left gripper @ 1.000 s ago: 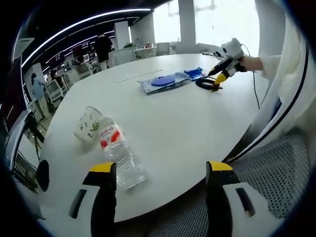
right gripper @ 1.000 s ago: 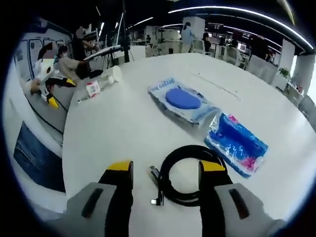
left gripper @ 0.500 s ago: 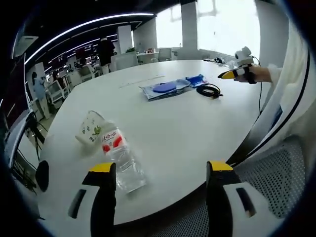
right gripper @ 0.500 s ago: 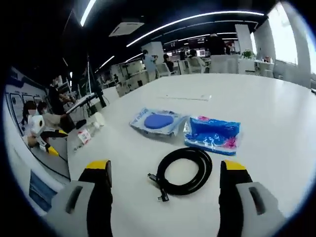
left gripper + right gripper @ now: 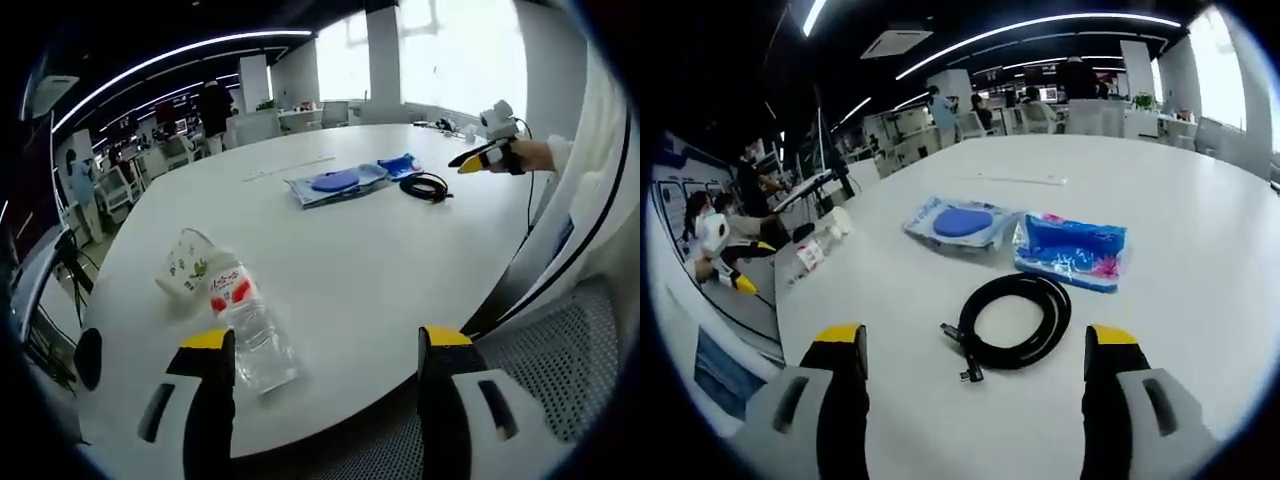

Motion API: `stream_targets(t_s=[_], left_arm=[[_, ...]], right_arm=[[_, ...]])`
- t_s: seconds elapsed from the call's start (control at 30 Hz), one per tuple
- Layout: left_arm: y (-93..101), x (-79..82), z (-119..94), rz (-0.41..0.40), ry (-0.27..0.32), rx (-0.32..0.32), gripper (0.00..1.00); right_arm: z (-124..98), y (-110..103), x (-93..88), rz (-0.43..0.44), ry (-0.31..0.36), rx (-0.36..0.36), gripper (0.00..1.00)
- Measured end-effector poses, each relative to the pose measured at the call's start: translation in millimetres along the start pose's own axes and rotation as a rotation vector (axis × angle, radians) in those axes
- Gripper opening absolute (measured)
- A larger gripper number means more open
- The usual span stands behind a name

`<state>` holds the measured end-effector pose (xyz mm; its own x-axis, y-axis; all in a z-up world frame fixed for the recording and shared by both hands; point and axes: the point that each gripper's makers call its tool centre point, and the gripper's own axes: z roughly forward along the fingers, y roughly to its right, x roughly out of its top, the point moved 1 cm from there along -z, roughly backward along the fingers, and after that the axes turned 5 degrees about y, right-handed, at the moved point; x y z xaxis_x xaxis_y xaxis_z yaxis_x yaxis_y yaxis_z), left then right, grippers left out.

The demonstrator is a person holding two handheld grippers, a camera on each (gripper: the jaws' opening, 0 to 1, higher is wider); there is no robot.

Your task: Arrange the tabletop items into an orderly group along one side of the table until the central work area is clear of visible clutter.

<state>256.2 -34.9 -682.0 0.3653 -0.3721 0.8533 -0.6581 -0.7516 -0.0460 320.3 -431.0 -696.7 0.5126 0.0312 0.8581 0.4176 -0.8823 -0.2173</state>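
Cable (image 5: 1012, 320) coiled flat on table (image 5: 1200, 230), dead ahead of right gripper (image 5: 975, 345) and between the lines of its two jaws, plug end trailing toward the left jaw; coil slightly elongated, long axis running from lower left to upper right in right gripper view. Right jaws spread wide, nothing between them, tips short of the coil and apparently above the surface; contact not seen. Right gripper clearly the nearer of the two to the cable; seen in left gripper view, right gripper (image 5: 478, 157) held in a hand just past the cable (image 5: 426, 186), far across the table (image 5: 380, 270). Beyond the coil: blue pack (image 5: 1070, 252) just behind it, and pack with blue disc (image 5: 962, 222) to its left, edges near or touching, cannot tell which. Bottle (image 5: 246, 322) lying on its side close to the near table edge, just ahead of left gripper (image 5: 322, 345), off toward its left jaw, long axis running roughly away from the camera, cap end toward a cup (image 5: 188, 264) that lies tipped against or just beside it. Left jaws also wide open and empty. Two clusters well apart, at opposite ends of the table. Judged: cable the likely next pick for the right gripper; straight approach should suit.
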Motion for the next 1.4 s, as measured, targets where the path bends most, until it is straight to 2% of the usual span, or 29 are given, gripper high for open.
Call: stream_targets(t_s=[0.43,0.7,0.83,0.97,1.03,1.13,1.23,1.3,1.4], left_arm=[[-4.2,-1.7,-0.9,-0.002,0.011,0.003,0.77],[-6.6,-3.0,-0.5,-0.007,0.008,0.005,0.76],[-12.5,0.3,-0.4,-0.058,0.023,0.023,0.79],[-18.3,-2.4,1.4,-0.131,0.005,0.039,0.85],[-22.7,2.7,2.2,-0.155,0.015,0.05,0.87],[-32.8,9.4,8.1,-0.186,0.017,0.071,0.81],[-46.5,2.1,19.2,-0.195,-0.05,0.127,0.74],[-47.1,4.1,30.9,-0.186,-0.042,0.121,0.75],[-47.7,9.1,43.7,-0.279,-0.008,0.13,0.75]], right_arm=[[1.8,-7.2,-2.4,-0.005,-0.035,0.02,0.85],[8.5,-19.2,-1.3,-0.003,-0.043,0.054,0.81],[10.1,-26.0,-1.5,-0.013,-0.05,0.081,0.8],[8.9,-31.2,-3.9,-0.012,-0.063,0.107,0.76],[7.6,-36.5,-5.4,-0.018,-0.068,0.118,0.75],[7.0,-42.9,-6.9,-0.025,-0.074,0.132,0.75],[7.2,-48.4,-8.3,-0.028,-0.079,0.142,0.74],[7.8,-51.6,-9.2,-0.028,-0.084,0.149,0.74],[8.6,-58.4,-8.6,-0.037,-0.096,0.16,0.73]])
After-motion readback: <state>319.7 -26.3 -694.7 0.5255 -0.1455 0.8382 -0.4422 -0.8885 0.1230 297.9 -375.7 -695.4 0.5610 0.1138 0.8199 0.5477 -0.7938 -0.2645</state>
